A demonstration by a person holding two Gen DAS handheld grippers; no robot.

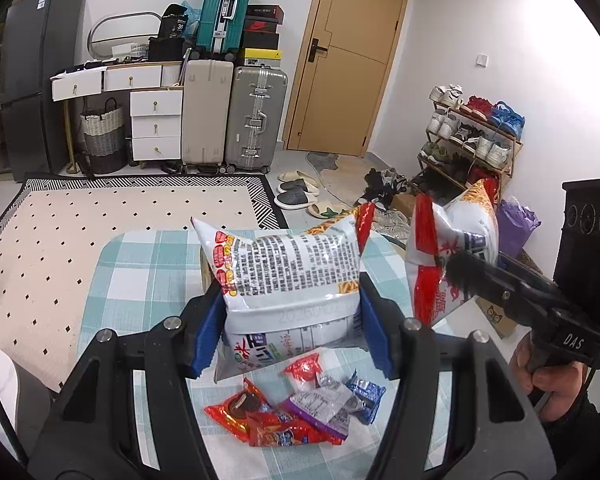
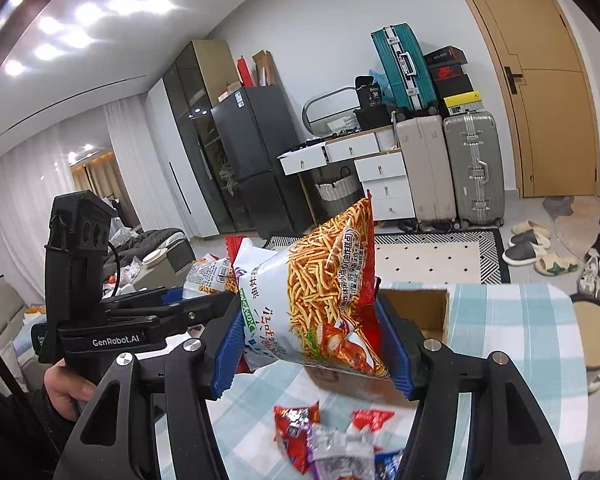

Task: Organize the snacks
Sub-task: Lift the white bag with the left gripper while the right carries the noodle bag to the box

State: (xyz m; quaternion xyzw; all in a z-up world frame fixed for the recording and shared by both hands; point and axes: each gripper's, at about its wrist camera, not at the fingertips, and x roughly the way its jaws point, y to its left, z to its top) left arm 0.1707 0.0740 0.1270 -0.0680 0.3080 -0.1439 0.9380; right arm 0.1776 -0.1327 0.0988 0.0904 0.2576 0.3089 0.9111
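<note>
1. A white snack bag (image 1: 292,280) is clamped between the blue pads of the left hand-held gripper (image 1: 290,320), above the checked worktop (image 1: 140,280).
2. The right hand-held gripper (image 2: 312,344) grips a second noodle-snack bag (image 2: 324,280), raised over a cardboard box (image 2: 420,312).
3. Small wrapped snacks (image 1: 296,408) lie piled on the worktop beneath both.

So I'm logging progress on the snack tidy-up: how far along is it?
Nothing looks stowed yet: what shows of the cardboard box looks empty. In hand: the left gripper clamps one white snack bag, and the right gripper clamps the fries-print snack bag, both lifted above the checked tablecloth. Left: those two bags, plus the small wrapped snacks loose on the cloth.
</note>
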